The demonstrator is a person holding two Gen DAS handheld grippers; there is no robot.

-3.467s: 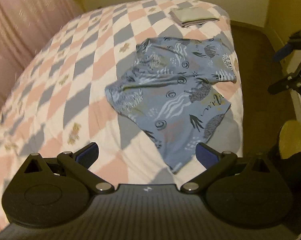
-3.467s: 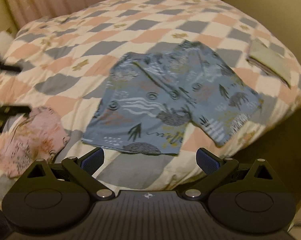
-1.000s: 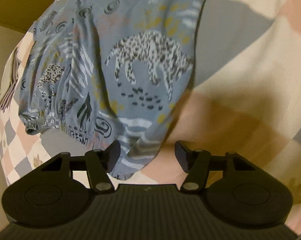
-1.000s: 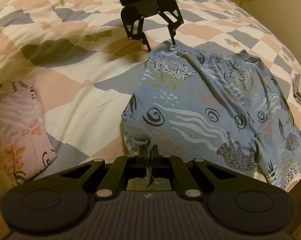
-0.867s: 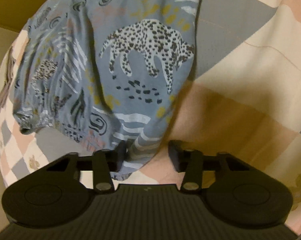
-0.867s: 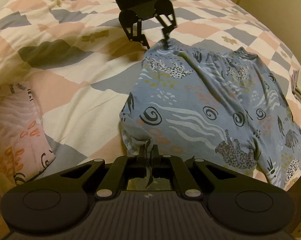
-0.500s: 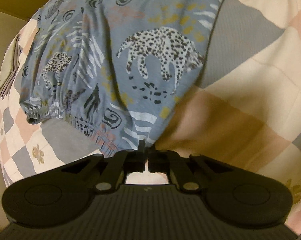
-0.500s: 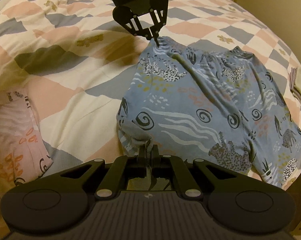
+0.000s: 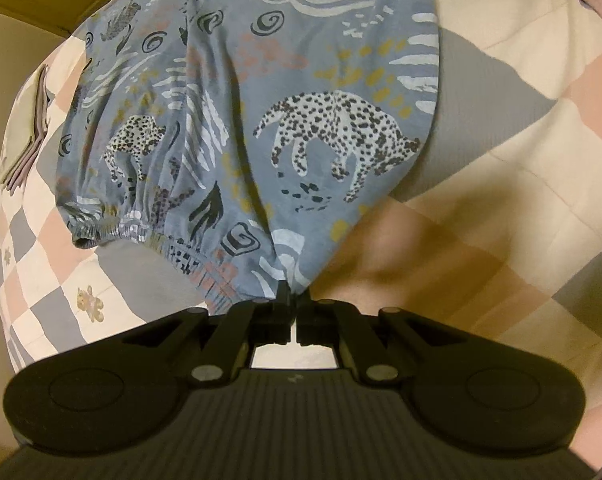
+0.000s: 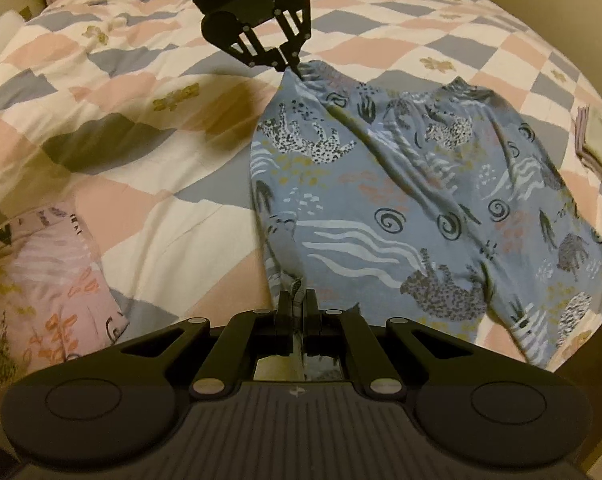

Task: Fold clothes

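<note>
The blue patterned garment (image 10: 401, 200) lies spread on the checked quilt (image 10: 141, 80) near the bed's edge, one end trailing toward the drop at the side. The left gripper (image 10: 291, 65) is pinched shut on the far corner of the cloth, and its own view shows the jaws closed on a thin tip of fabric at the elastic hem (image 9: 117, 232). The right gripper (image 10: 297, 304) is likewise clamped on the near corner, a narrow bunch of cloth caught between its jaws. Both holds look shallow, so the main risk is that a corner slides out once the fabric is lifted or pulled taut, dropping that side into a heap. A deep crease runs diagonally across the garment; if the two corners are carried over without first tensioning the edge between them, that crease would probably be folded in. Dragging rather than lifting could also ruck the quilt, or sweep the far end off the bed. The pink garment (image 10: 49, 276) and the folded stack (image 10: 597, 140) sit close enough to be snagged by a wide swing.
</note>
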